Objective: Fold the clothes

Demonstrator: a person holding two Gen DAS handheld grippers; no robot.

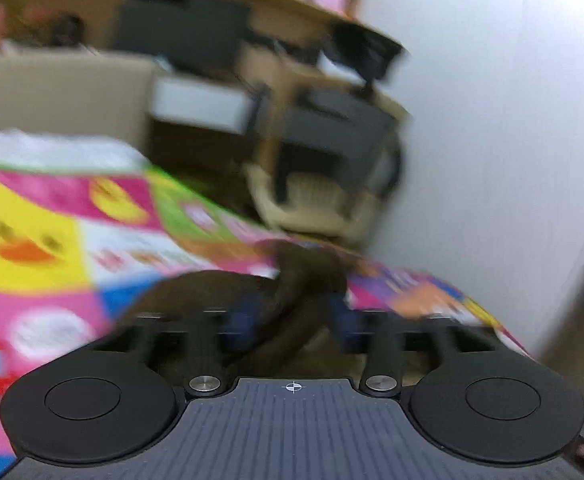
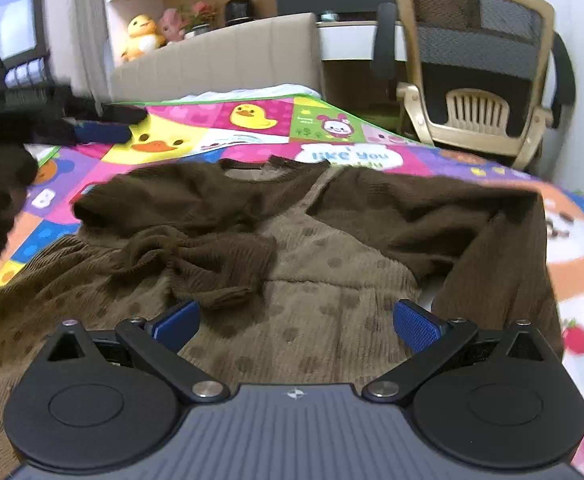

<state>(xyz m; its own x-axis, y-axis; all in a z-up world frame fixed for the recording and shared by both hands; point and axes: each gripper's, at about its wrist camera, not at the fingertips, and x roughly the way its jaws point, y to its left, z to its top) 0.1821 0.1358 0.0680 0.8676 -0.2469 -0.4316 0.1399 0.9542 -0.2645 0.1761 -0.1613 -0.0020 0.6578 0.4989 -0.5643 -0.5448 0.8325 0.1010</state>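
Note:
A brown garment (image 2: 292, 248) lies spread on a colourful play mat (image 2: 212, 128): dark brown knitted sleeves and collar over a lighter tan dotted front. One sleeve (image 2: 196, 256) is bunched across the chest. The other sleeve (image 2: 503, 248) hangs folded at the right. My right gripper (image 2: 297, 322) is open just above the tan front, blue pads wide apart. In the blurred left wrist view, my left gripper (image 1: 295, 320) is shut on a fold of dark brown cloth (image 1: 303, 276) and lifts it off the mat (image 1: 52, 240).
A beige office chair (image 2: 475, 72) stands past the mat's far right corner beside a desk (image 2: 355, 40). A padded headboard (image 2: 220, 64) with plush toys (image 2: 142, 36) runs behind the mat. Dark clothing (image 2: 0, 168) lies at the left. A white wall (image 1: 511, 120) is on the right.

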